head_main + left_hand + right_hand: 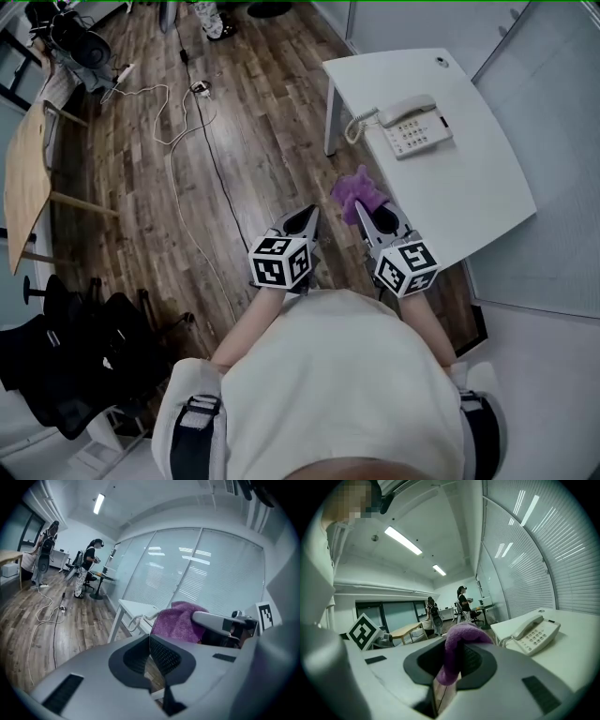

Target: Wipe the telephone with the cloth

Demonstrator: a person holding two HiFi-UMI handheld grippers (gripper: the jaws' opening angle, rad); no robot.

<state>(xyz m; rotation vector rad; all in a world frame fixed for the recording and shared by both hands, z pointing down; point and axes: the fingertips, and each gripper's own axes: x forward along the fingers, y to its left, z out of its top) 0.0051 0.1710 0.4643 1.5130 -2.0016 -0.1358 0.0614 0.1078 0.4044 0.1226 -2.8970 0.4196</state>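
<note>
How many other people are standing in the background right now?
2. One person at far left, a second person nearer the glass wall. Others may be hidden.

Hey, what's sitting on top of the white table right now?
A telephone, handset on its cradle, coiled cord beside it. The purple cloth is pinched in the right hand-held gripper by the table edge. What lies under the telephone is covered.

From the head we looked steeply down over the left claw [305, 220], the right claw [373, 214] and the white desk [487, 187]. Each claw's camera sat close behind its jaws, facing along them, nearly level. All three views shared the desk's near end.
</note>
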